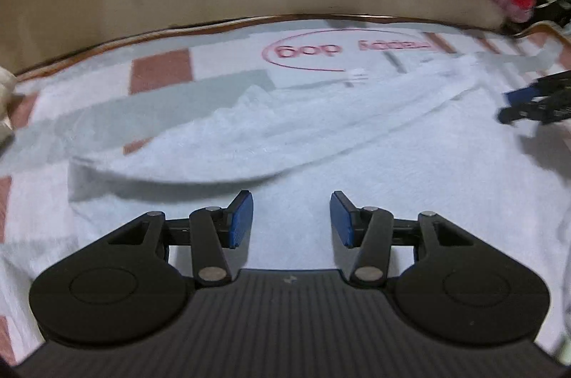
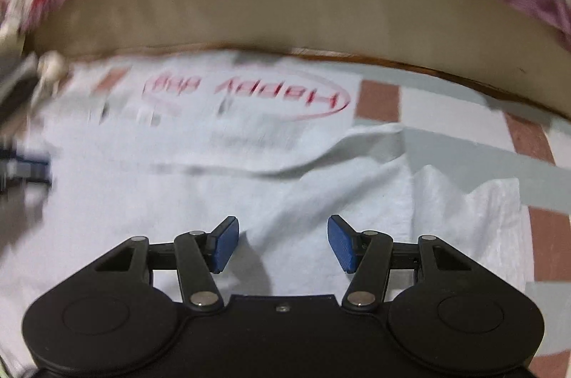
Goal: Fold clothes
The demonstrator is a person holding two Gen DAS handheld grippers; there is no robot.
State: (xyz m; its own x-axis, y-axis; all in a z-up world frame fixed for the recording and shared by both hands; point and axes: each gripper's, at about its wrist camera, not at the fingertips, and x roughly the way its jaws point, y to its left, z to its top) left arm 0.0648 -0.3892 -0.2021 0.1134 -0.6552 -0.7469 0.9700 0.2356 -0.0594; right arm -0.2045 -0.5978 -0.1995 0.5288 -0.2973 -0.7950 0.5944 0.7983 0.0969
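White shirt partly folded, both grippers let go.

The left gripper (image 1: 292,217) hangs empty over the white shirt (image 1: 303,128) on the checked blanket (image 1: 160,71); the right gripper (image 2: 283,242) too, fingers apart. One flap looks folded over, maybe; more folds remain.

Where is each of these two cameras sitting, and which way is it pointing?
Left wrist: on the left hand-held gripper, looking down along its open fingers at the white shirt; the right hand-held gripper shows at the right edge.
Right wrist: on the right hand-held gripper, open, over the same shirt.
Shared: the shirt's red print and the checked cloth.
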